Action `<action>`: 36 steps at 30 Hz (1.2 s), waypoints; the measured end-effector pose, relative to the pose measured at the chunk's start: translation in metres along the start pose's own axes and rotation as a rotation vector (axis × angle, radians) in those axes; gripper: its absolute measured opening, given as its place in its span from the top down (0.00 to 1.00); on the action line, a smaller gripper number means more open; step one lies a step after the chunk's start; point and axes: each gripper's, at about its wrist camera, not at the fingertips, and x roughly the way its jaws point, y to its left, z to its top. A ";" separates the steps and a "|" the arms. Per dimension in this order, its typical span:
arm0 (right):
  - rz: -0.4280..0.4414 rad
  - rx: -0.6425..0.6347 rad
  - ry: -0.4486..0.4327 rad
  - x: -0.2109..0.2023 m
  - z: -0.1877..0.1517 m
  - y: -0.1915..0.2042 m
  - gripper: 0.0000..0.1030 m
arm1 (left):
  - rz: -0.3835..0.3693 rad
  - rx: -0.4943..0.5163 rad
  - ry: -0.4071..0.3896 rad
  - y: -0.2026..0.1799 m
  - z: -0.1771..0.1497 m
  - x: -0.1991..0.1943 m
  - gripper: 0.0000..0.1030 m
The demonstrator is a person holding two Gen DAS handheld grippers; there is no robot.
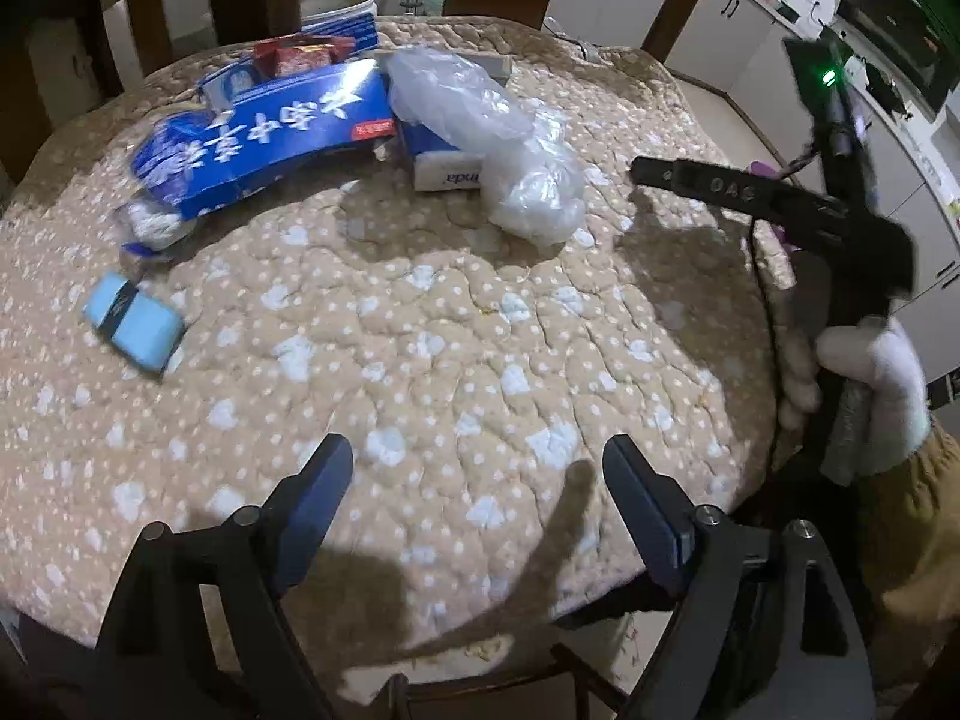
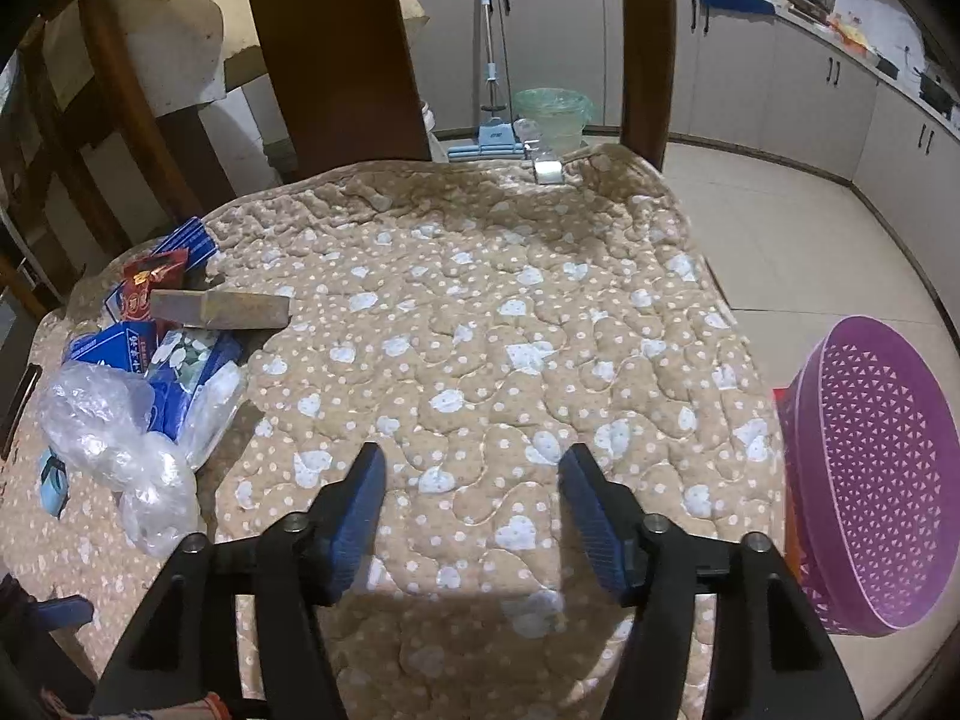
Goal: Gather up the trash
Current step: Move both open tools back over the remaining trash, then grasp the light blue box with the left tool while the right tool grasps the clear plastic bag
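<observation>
Trash lies on the quilted table cover: a flattened blue carton, a crumpled clear plastic bag, a white box, a red packet and a small light-blue pack. My left gripper is open and empty over the near part of the table. My right gripper is open and empty above the cover; it also shows in the left wrist view at the right. In the right wrist view the plastic bag, carton and red packet lie at the left.
A purple perforated basket stands off the table's right edge. A brown block lies by the trash. Dark wooden chairs stand at the far side. A lined bin and a mop stand on the floor beyond.
</observation>
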 end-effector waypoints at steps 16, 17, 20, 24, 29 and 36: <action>0.022 -0.063 0.028 0.009 -0.001 0.013 0.11 | 0.116 -0.374 -0.126 0.133 0.041 -0.022 0.18; 0.021 -0.063 0.028 0.009 -0.001 0.013 0.11 | 0.118 -0.376 -0.125 0.136 0.044 -0.017 0.19; 0.015 -0.058 0.026 0.009 -0.001 0.012 0.12 | 0.201 -0.340 -0.124 0.129 0.051 -0.004 0.45; 0.029 0.005 -0.020 -0.003 0.000 0.004 0.18 | 0.137 -0.289 -0.110 0.119 0.040 -0.010 0.74; 0.215 0.045 -0.047 -0.015 0.006 0.015 0.18 | 0.080 -0.260 -0.135 0.111 0.024 -0.021 0.74; 0.291 -0.132 -0.027 -0.010 -0.002 0.082 0.18 | 0.067 -0.206 -0.156 0.092 0.017 -0.038 0.74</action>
